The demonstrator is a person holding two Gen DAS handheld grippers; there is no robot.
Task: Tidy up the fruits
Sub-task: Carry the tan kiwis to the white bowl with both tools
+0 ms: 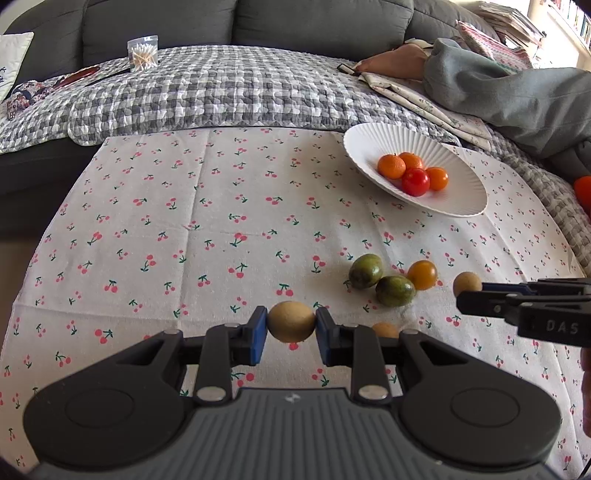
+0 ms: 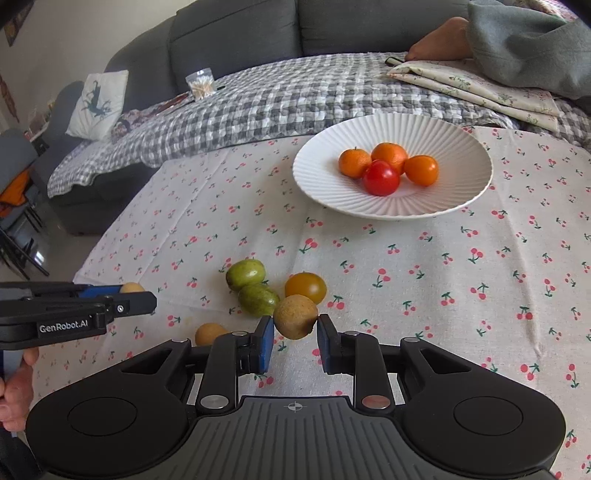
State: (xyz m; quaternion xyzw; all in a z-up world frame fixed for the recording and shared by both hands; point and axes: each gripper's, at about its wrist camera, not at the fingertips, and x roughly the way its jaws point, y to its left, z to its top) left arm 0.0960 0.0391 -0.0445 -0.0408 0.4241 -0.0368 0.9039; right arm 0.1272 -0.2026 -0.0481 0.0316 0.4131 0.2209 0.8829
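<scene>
Both tools are clenched on fruit. Left tool (image 1: pixel 291 322) pinches a round tan-brown longan-like fruit (image 1: pixel 291 321) between its blue pads, lifted over the near part of the desk's cherry-print white tablecloth (image 1: pixel 184 221). Right tool (image 2: pixel 295 334) grips a second, rougher tan-brown round fruit (image 2: pixel 295 316), which sits tilted between the pads with its right side just meeting the right pad.

Loose on the cloth near the desk's front edge lie two green oval fruits (image 2: pixel 245 274), touching each other, with a yellow-orange cherry tomato (image 2: pixel 306 287) just beside them and one more small tan fruit (image 2: pixel 210 333) closer to the edge, partly hidden by the right tool's linkage.

Toward the far right corner stands a white ribbed ceramic plate (image 2: pixel 443 136) holding three orange fruits (image 2: pixel 354 162) and a red cherry tomato (image 2: pixel 381 178), all bunched together and touching.

Beyond the desk's far edge lies a grey checked quilt (image 1: pixel 221 92) on a dark grey sofa (image 1: pixel 314 22).
</scene>
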